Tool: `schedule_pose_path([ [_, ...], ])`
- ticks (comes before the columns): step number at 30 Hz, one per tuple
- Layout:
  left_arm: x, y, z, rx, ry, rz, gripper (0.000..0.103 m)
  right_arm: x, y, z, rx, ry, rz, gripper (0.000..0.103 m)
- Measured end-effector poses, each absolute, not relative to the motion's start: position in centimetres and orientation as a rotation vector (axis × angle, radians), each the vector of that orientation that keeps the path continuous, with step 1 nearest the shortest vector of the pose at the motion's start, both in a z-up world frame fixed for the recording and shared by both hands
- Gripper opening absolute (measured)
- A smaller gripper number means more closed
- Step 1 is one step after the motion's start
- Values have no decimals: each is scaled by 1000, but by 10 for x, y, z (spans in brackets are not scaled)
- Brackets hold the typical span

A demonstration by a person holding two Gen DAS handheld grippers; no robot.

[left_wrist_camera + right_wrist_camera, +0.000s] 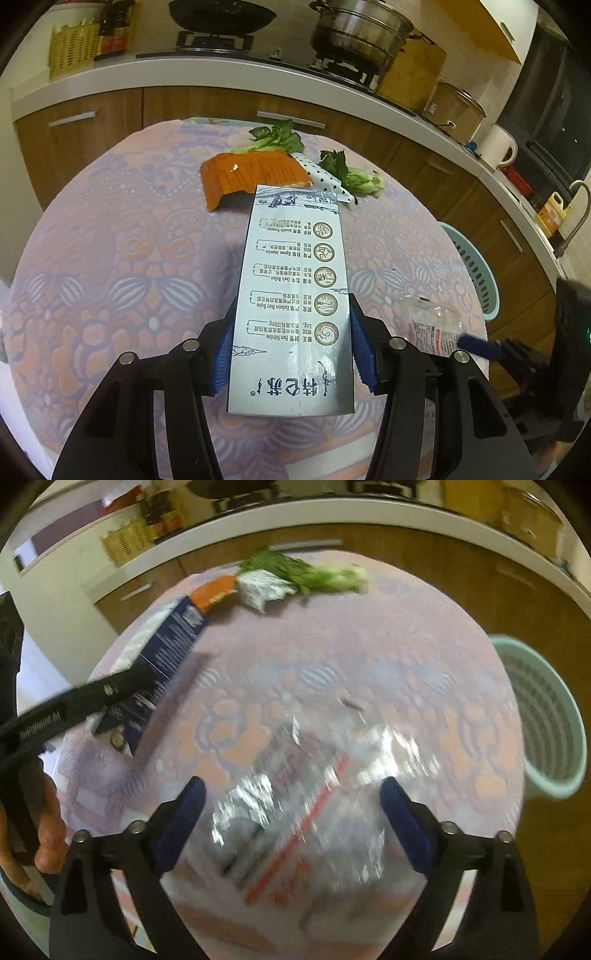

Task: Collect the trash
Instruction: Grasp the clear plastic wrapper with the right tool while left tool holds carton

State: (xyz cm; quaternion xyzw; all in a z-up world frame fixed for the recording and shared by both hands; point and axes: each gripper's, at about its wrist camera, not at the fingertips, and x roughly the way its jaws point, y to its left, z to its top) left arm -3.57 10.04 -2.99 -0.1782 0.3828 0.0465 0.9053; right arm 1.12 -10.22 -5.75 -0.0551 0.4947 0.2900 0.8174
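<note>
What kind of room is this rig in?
A home kitchen, most likely. A gas hob with a wok and a steamer pot sits on the counter, wood cabinets run beneath it, and a kettle stands further along near a tap.

Warm indoor light; left view sharp, right view motion-blurred, both fisheye-bent with dark corners

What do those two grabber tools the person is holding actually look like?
Both are black plastic. The left gripper and right gripper each have two angled fingers with ribbed blue pads and round silver rivets at the joints. A coiled metal spring shows on the left one's side.
</note>
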Motion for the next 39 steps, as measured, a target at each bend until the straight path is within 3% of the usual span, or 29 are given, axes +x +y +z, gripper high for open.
schedule_pose_path([
  [6,-35,95,-31,-379,770,59,51,-16,-123,-66,-23,1127,577,95],
  [22,-45,108,-35,-424,753,54,51,-21,-84,-78,-154,972,410,96],
  [24,-45,108,-34,-418,754,53,51,-15,-84,-76,-133,972,406,87],
  [27,-43,108,-34,-414,756,48,51,-14,-91,-70,-161,932,411,45],
  [30,-41,104,-35,-406,760,42,51,-5,-103,-68,-121,925,460,27],
  [31,-39,102,-36,-404,762,38,51,-3,-106,-67,-116,922,477,10],
  [32,-38,100,-37,-402,766,33,51,0,-109,-67,-121,915,480,1],
  [39,-32,92,-41,-378,778,27,51,3,-125,-62,-112,897,573,2],
])
